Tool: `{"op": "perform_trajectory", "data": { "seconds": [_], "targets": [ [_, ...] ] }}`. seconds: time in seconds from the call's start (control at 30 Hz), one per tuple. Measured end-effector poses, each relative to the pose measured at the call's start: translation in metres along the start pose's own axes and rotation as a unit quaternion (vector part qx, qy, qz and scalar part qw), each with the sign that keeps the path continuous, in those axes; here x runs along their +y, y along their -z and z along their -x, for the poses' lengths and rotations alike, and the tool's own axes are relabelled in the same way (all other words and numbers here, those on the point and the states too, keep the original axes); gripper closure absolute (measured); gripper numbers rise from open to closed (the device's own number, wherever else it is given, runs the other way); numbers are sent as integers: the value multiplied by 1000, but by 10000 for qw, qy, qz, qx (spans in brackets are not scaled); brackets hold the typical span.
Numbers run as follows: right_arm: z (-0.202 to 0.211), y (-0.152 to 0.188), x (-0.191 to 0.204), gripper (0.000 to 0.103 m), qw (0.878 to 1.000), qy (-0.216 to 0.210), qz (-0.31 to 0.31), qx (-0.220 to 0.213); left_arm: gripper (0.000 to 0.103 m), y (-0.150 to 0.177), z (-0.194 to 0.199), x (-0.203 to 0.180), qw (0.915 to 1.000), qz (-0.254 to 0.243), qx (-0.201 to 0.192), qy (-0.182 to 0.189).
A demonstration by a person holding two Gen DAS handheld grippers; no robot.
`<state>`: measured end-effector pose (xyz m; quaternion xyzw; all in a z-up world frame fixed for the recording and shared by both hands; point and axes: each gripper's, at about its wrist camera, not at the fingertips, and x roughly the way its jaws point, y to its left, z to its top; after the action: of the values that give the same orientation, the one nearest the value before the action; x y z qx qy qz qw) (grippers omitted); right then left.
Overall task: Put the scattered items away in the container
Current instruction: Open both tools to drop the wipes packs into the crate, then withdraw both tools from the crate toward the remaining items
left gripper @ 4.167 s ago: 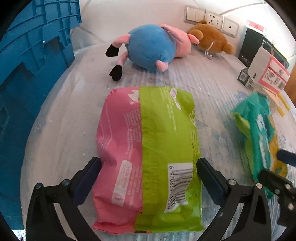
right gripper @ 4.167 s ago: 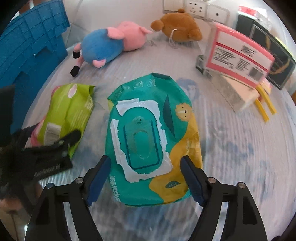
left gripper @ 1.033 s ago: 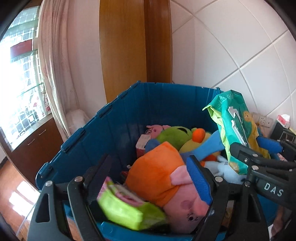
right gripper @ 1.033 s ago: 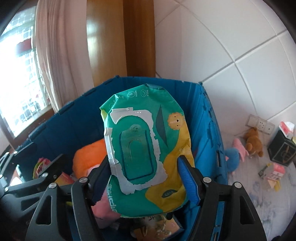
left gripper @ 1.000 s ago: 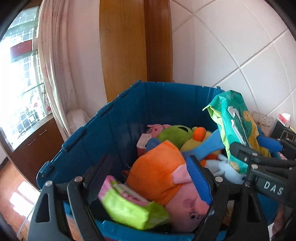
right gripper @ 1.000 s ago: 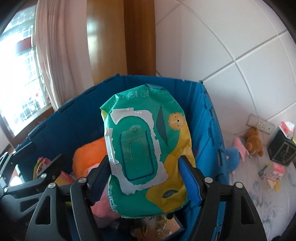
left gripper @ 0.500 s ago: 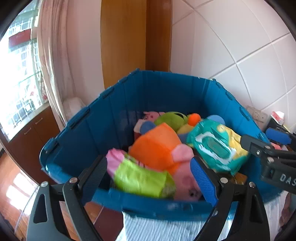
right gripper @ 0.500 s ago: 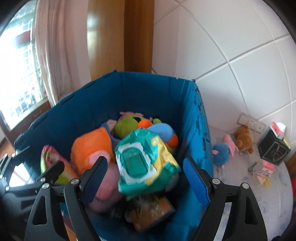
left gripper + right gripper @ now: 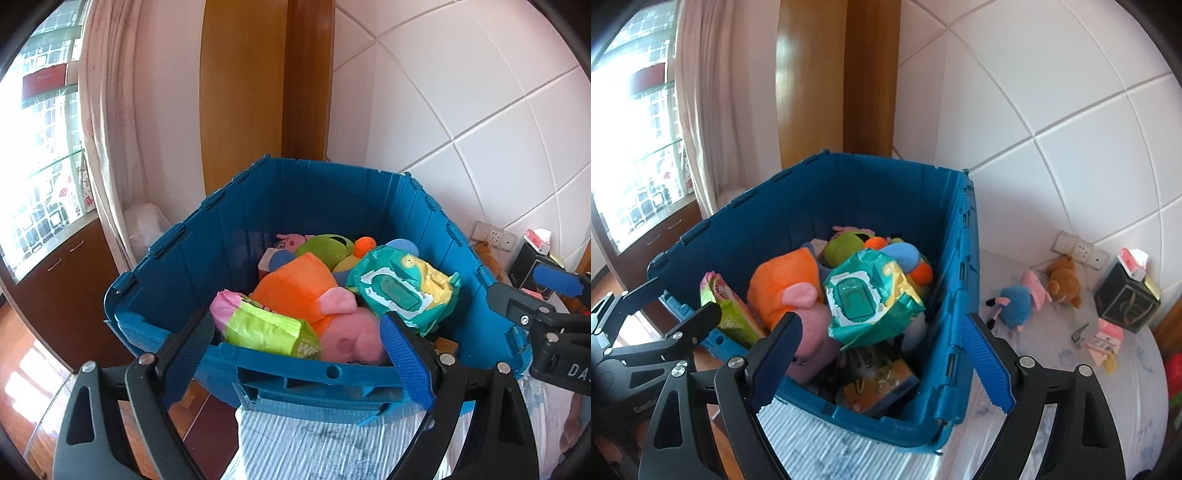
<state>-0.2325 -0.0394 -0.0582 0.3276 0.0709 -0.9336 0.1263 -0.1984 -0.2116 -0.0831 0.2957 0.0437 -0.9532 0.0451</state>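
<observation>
The blue container (image 9: pixel 303 206) stands on the white, blue-streaked table cover (image 9: pixel 1052 398), close to the tiled wall (image 9: pixel 1052 110) and a wooden door frame (image 9: pixel 266 85), and it is heaped nearly to its rim. On top of the pile lies the teal wipes pack (image 9: pixel 870 306) with its flap label up, resting against an orange-and-pink plush (image 9: pixel 306 291); just beside that plush, toward the near wall, sits the pink-and-green wipes pack (image 9: pixel 266 325). Deeper in are a green plush (image 9: pixel 325 247), a blue one and an orange ball shape, and at the bottom a printed box (image 9: pixel 879 376) shows in the right wrist view. The left gripper (image 9: pixel 295 354) hovers before the container's near wall with its fingers spread wide and nothing between them; the right gripper (image 9: pixel 882 358) is likewise wide apart and empty, over the container's near corner. Each gripper shows at the edge of the other's view — so they stand near one another. Still out on the cover, well apart from the container, lie a blue-and-pink plush pig (image 9: pixel 1017 301) and, touching it, a brown plush bear (image 9: pixel 1063 282) below the wall sockets (image 9: pixel 1078 247). Farther right stand a black box (image 9: pixel 1126 299) with a red-and-white pack on top and a small pink-and-white carton (image 9: pixel 1106 338) — with a dark clip-like bit just beside it. A curtain (image 9: pixel 107 129) and window fill the left.
</observation>
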Motion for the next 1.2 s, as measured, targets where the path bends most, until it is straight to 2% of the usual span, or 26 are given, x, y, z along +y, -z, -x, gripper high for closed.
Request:
{"op": "perform_trajectory", "data": {
  "seconds": [0.33, 0.6, 0.8, 1.07, 1.2],
  "targets": [
    [8, 13, -22, 15, 9999, 53, -106, 29, 11, 3, 12, -22, 9999, -84, -118, 35],
    [22, 27, -63, 15, 9995, -86, -304, -43, 11, 10, 24, -60, 9996, -251, -110, -74],
    [45, 50, -124, 15, 9989, -207, -397, -142, 11, 23, 42, -119, 9992, -304, -192, -183],
    [78, 96, -211, 15, 9984, -540, -101, -145, 11, 67, 74, -223, 9991, -203, -141, -343],
    [93, 125, -258, 15, 9984, -520, -194, -64, 11, 89, 83, -269, 9993, -236, -10, -290]
  ]
}}
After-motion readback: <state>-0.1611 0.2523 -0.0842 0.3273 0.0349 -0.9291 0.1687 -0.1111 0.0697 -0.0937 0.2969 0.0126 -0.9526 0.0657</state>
